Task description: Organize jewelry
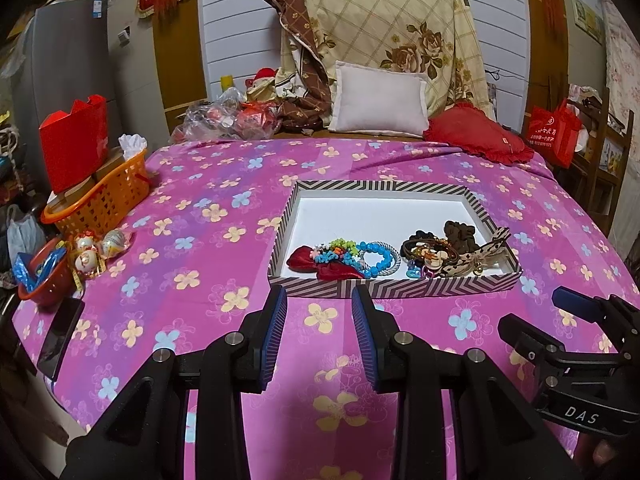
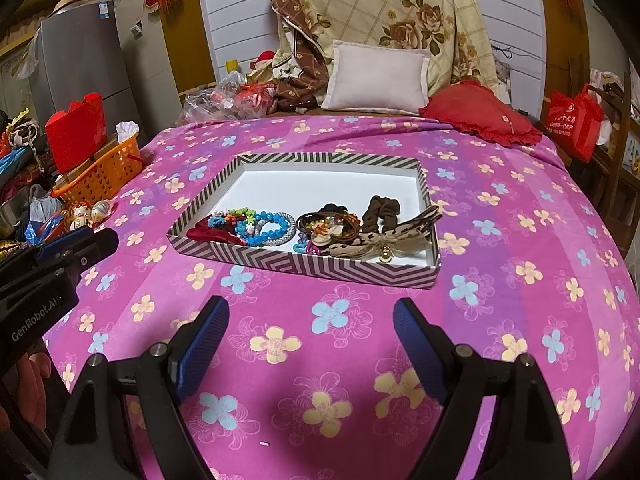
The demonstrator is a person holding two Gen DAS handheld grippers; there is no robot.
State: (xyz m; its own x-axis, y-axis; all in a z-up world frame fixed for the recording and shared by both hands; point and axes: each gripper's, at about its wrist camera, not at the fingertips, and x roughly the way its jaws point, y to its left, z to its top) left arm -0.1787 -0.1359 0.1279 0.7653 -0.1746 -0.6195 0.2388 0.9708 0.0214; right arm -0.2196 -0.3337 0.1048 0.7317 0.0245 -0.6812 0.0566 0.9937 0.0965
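Hovering over the bed (image 1: 208, 216), both grippers hold nothing. Left gripper (image 1: 320, 300): fingers apart with a narrow gap, tips just short of the near wall of the striped box (image 1: 396, 285). Right gripper (image 2: 311, 314): fingers spread wide, well back from the box, over the pink flowered sheet (image 2: 520, 240).

Box sits flat on the sheet, white inside, jewelry bunched along its near side (far half bare). Left cluster: red velvet scrunchie (image 1: 320, 264), multicolour bead bracelet (image 1: 338, 249), blue bead bracelet (image 1: 376, 256) lying on a grey braided band (image 2: 276, 236). Right cluster: brown hair ties (image 1: 430, 248), brown scrunchie (image 2: 382, 210), leopard-print bow (image 2: 384, 242) with a small gold bell (image 2: 385, 255).

Off the bed's left edge: orange basket (image 1: 108, 196), red paper bag (image 1: 74, 140). Red cushion (image 2: 480, 118) and white pillow (image 2: 378, 80) at the headboard end.
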